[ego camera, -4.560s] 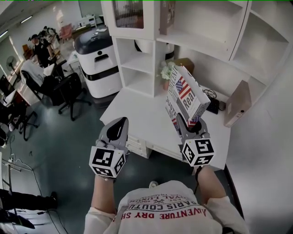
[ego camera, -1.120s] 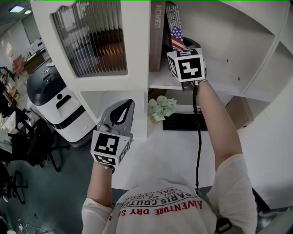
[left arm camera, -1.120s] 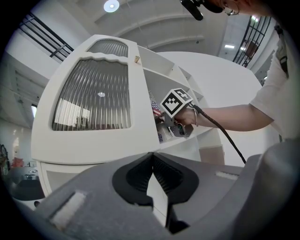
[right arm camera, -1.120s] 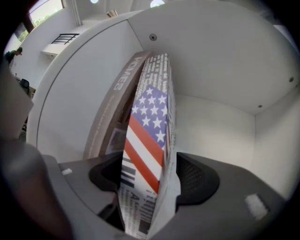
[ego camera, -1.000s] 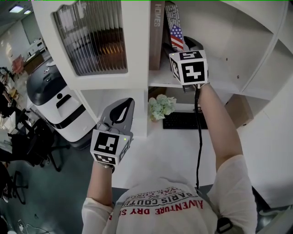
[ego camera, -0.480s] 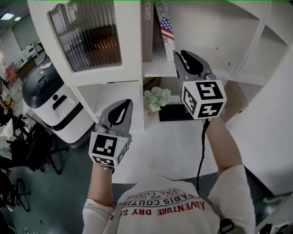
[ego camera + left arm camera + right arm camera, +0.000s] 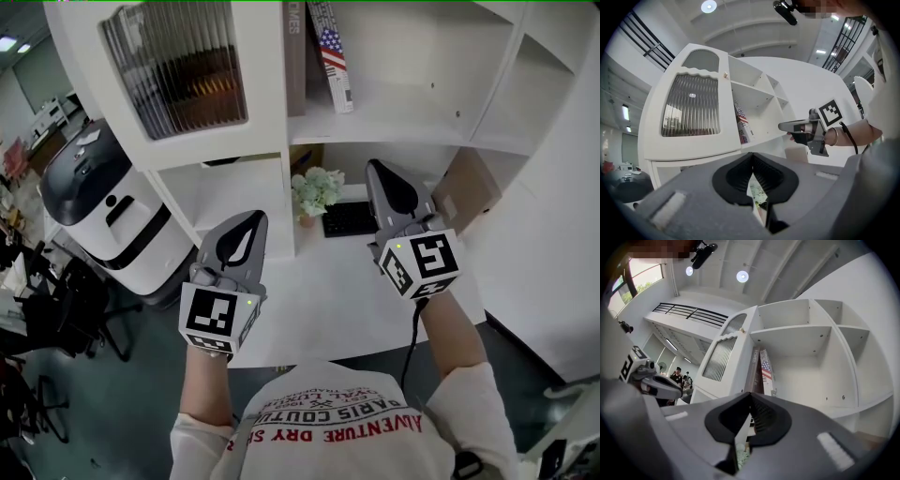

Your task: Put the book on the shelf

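- The book [image 7: 330, 52], with a flag print on its cover, stands on the shelf [image 7: 403, 105], tilted a little, just beside a tall brown book [image 7: 293, 56] on its left
- The right hand-held gripper [image 7: 382, 183] is closed with nothing between its jaws; it is below the shelf and well apart from the book
- The left hand-held gripper [image 7: 242, 242] is closed and empty too, lower down on the left
- A ribbed glass door [image 7: 178, 70] is to the left of the books
- On the tabletop [image 7: 309, 300] below are pale flowers [image 7: 314, 190] and, beside them, a dark flat thing that is probably a keyboard [image 7: 347, 217]
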Demonstrator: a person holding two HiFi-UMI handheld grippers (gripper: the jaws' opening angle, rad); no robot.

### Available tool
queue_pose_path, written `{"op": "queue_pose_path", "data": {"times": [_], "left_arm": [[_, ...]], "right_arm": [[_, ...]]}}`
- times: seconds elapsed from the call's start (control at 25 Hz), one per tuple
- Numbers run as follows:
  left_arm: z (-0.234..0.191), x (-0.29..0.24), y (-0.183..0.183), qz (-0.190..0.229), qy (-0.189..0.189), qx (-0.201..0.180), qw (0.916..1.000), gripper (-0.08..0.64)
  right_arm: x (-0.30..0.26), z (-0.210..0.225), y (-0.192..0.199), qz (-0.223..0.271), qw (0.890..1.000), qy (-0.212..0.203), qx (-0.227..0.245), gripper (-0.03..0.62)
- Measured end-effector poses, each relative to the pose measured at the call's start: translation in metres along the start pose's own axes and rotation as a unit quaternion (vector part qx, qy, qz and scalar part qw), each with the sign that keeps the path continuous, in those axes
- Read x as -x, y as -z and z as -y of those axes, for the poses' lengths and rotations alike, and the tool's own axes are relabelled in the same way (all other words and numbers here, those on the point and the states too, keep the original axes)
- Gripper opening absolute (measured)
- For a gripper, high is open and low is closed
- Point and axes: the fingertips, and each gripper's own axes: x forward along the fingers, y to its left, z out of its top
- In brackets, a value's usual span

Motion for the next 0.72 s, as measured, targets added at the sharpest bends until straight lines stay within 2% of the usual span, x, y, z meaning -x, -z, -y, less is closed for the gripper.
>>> {"op": "queue_pose_path", "data": {"times": [0.24,0.4,0.72], "left_arm": [[0.005,0.009,0.001,0.004,0.001,-0.008,1.0,0.003],[0.005,0.013,0.002,0.005,-0.002,-0.009,0.9999,0.003],[0.005,0.008,0.006,0.001,-0.005,-0.007,1.0,0.003]], "right_arm": [[0.028,-0.02,0.03,-0.005,1.0,-0.011,-0.008,0.0],[0.04,-0.025,0.036,0.005,1.0,-0.013,-0.009,0.0],[0.039,-0.02,0.046,-0.008,0.999,-0.021,-0.023,0.0]]}}
